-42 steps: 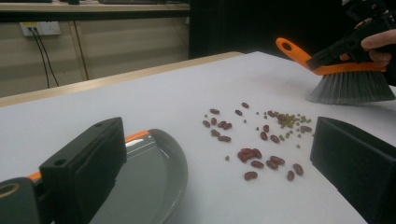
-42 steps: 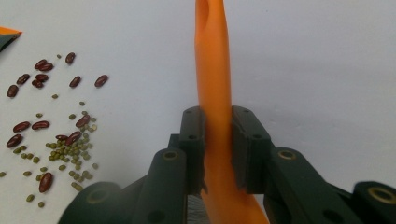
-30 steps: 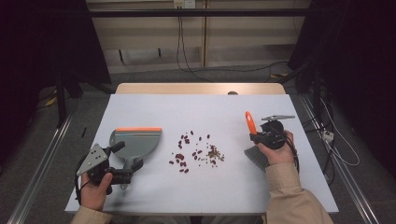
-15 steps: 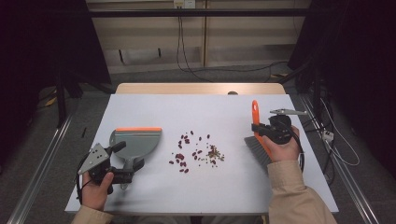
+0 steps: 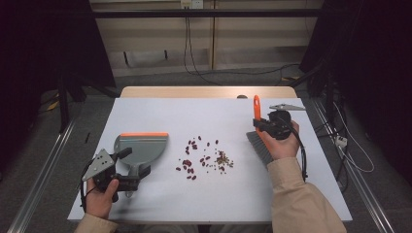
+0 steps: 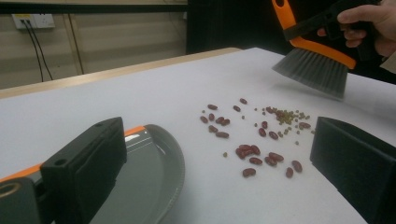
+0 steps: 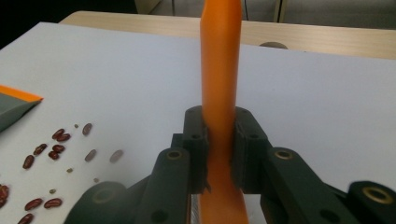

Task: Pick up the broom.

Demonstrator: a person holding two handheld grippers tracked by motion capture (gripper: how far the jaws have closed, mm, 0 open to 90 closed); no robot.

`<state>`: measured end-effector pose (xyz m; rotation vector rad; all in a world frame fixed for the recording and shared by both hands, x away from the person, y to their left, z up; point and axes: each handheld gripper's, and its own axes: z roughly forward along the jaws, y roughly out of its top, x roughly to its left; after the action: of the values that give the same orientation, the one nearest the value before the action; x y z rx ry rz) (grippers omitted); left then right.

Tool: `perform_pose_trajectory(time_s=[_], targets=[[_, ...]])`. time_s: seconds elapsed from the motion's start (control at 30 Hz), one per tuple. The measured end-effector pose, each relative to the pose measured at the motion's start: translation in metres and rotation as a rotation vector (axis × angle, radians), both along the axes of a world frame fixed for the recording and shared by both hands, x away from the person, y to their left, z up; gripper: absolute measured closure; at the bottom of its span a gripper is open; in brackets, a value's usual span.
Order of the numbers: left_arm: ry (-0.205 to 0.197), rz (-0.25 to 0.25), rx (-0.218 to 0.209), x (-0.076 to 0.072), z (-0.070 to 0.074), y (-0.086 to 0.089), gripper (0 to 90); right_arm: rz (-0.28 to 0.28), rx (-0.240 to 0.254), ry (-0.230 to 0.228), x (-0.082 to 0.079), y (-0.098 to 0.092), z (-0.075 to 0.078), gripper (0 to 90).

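A grey dustpan point(image 5: 141, 147) with an orange lip lies flat at the table's left. My left gripper point(image 5: 132, 163) hovers at its handle end, jaws wide apart; in the left gripper view the dustpan point(image 6: 144, 172) lies by the left jaw of that open gripper point(image 6: 219, 137). Red and small green beans point(image 5: 204, 158) are scattered mid-table, also ahead of the left jaws point(image 6: 254, 133). My right gripper point(image 5: 266, 125) is shut on the orange handle point(image 7: 219, 65) of a brush whose grey bristles point(image 5: 257, 144) hang just above the table, right of the beans.
The white tabletop point(image 5: 194, 116) ends in a wooden strip at the far side, with a small dark round fitting point(image 5: 241, 96) there. Metal rails run along both sides on the floor, and cables point(image 5: 340, 141) trail off to the right.
The right gripper has carried the brush up and toward the far side, lifting its bristles off the table. The left gripper and dustpan have stayed put.
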<state>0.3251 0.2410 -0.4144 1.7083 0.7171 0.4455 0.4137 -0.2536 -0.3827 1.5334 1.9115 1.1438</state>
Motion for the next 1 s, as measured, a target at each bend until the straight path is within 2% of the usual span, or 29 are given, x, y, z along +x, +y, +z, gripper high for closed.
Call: perform_pose_trajectory(time_s=[0.23,0.37,0.47,0.77,0.9,1.0], targets=[[0.003,-0.001,0.002,0.001,-0.001,0.0,3.6,-0.004,-0.027,0.012,0.018,0.009,-0.01,77.8],[0.006,-0.002,0.0,0.001,-0.001,0.0,3.6,0.017,-0.036,0.048,0.023,0.012,-0.016,77.6],[0.009,-0.004,0.001,0.001,-0.002,0.0,3.6,0.017,-0.056,0.075,0.025,0.015,-0.019,77.2],[0.008,-0.003,0.001,0.001,-0.002,0.0,3.6,0.024,-0.058,0.116,0.025,0.016,-0.022,76.3],[0.006,-0.005,0.01,0.001,-0.002,0.0,3.6,0.058,-0.027,0.137,0.023,0.018,-0.021,75.4],[0.005,-0.007,0.012,0.001,-0.002,0.0,3.5,0.078,-0.045,0.143,0.02,0.021,-0.02,74.3]])
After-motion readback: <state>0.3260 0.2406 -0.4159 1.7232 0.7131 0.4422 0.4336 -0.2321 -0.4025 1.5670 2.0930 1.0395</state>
